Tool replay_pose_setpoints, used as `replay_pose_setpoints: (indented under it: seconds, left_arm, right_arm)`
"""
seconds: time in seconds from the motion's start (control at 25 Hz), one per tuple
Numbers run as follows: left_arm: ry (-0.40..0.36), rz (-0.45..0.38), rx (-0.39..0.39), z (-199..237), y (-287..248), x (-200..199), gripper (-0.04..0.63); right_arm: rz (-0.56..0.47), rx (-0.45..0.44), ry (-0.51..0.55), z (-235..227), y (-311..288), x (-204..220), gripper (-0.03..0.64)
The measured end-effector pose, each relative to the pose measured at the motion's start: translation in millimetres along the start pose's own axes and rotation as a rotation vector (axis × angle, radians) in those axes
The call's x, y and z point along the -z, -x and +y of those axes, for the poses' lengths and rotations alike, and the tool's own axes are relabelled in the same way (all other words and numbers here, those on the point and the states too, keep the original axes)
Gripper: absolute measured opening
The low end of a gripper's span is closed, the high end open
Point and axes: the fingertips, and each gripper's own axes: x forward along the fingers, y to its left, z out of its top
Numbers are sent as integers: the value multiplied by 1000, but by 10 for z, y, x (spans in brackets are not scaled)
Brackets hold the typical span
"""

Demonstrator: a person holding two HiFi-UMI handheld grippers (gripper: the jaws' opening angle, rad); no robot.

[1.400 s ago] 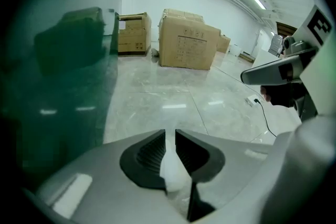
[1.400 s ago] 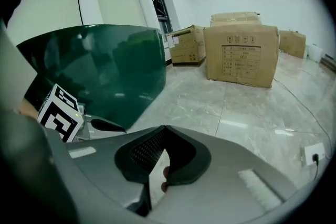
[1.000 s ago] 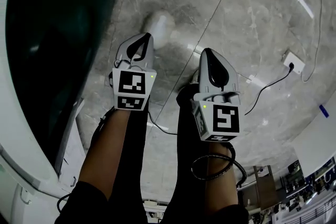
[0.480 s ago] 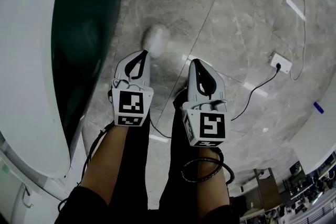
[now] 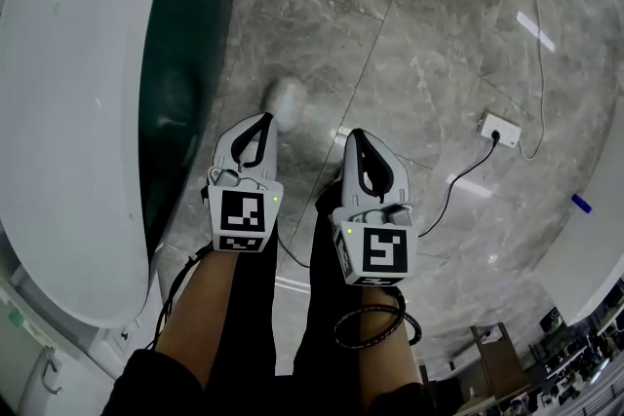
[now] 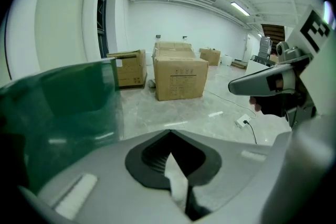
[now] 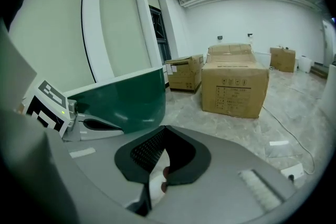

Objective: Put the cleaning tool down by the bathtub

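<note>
2 grippers hang side by side over the floor [image 5: 439, 34]: the left gripper [image 5: 263, 119] and right gripper [image 5: 357, 135] each have jaws pressed together, pinching nothing. 1 cleaning tool [image 5: 286, 98], a blurred white shape, lies on the floor near the 1 bathtub [image 5: 78, 112], just ahead of the left gripper.

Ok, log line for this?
left gripper shut | right gripper shut | blurred white object past left tip | bathtub at left

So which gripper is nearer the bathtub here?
Left. The left gripper is just beside the bathtub, at its dark green wall; the right gripper is farther out over the floor, beyond the left one.
</note>
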Motion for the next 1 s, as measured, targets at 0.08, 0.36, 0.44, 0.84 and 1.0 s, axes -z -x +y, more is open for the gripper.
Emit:
replay_pose_setpoints:
  seconds: [0.08, 0.36, 0.44, 0.84, 1.0]
  left_arm:
    - [0, -22, -5, 15, 99, -154, 0]
    - [4, -93, -17, 7, 438, -676, 0]
    - [10, -111, -22, -17, 542, -798, 0]
    - [-24, -149, -17, -155, 1058, -1224, 0]
    - [-16, -143, -32, -146, 1266, -1319, 0]
  right_arm:
    - [-15, 0, 6, 11, 63, -127, 21]
    - [-84, -22, 19, 124, 262, -648, 21]
    - [-108, -29, 18, 167, 338, -798, 21]
    - [-159, -38, 36, 261, 774, -1325, 21]
    - [-206, -47, 63, 298, 939, -1622, 21]
